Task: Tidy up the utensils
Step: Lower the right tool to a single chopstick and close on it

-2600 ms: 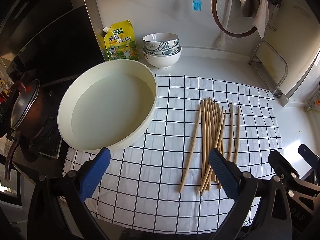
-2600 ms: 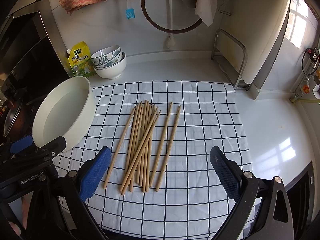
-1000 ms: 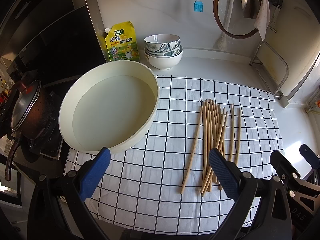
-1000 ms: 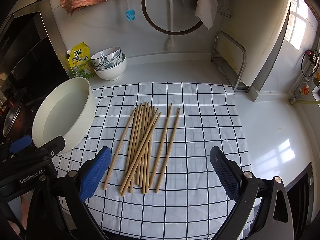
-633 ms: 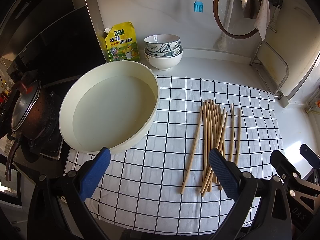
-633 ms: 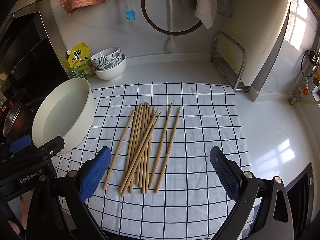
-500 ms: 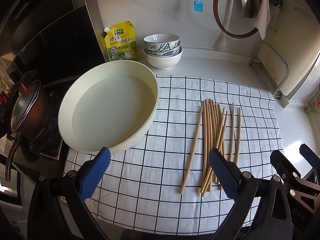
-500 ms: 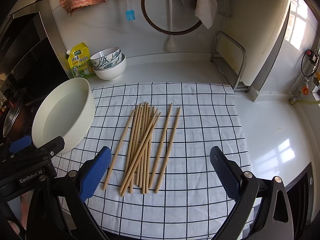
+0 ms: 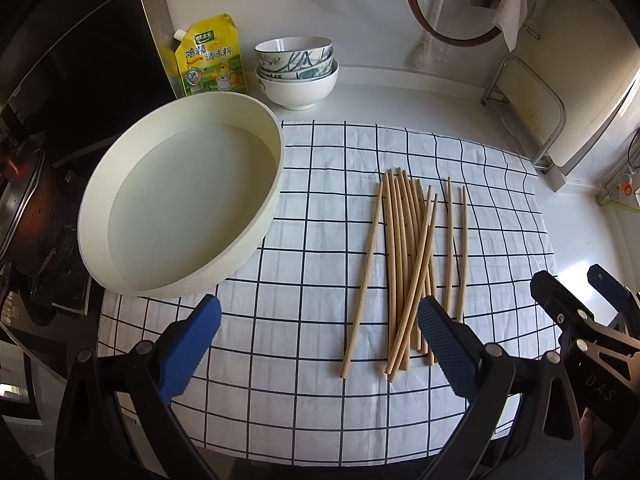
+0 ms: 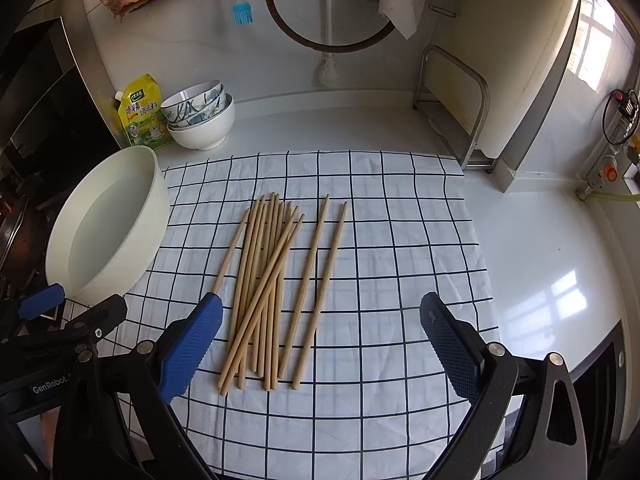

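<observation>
Loosely bunched, the chopsticks (image 10: pixel 272 280) lie in the middle of the checked cloth (image 10: pixel 400 240), running from its near edge toward the wall; most overlap in one crossed heap, one stick lies slightly apart on the heap's left side, and two more lie side by side just to its right. Nothing grips them. Near the cloth's front edge the right gripper (image 10: pixel 320 344) hangs above the near ends of the sticks with its blue fingers (image 10: pixel 188 346) spread wide, holding nothing. To its left the left gripper (image 9: pixel 318 346) hovers over the cloth's front left part, likewise spread wide and empty, its right finger in front of the heap's near ends in the left wrist view. On the cloth's left edge sits a wide cream basin (image 9: pixel 256 216) holding clear water, partly overhanging toward the stove side of the counter. Behind it, at the counter's back left, a yellow pouch (image 9: pixel 210 60) stands against the wall, with stacked bowls (image 9: pixel 298 70) just beside it. A metal rack (image 10: pixel 456 108) stands at the counter's back right, near the cloth's far right corner.
</observation>
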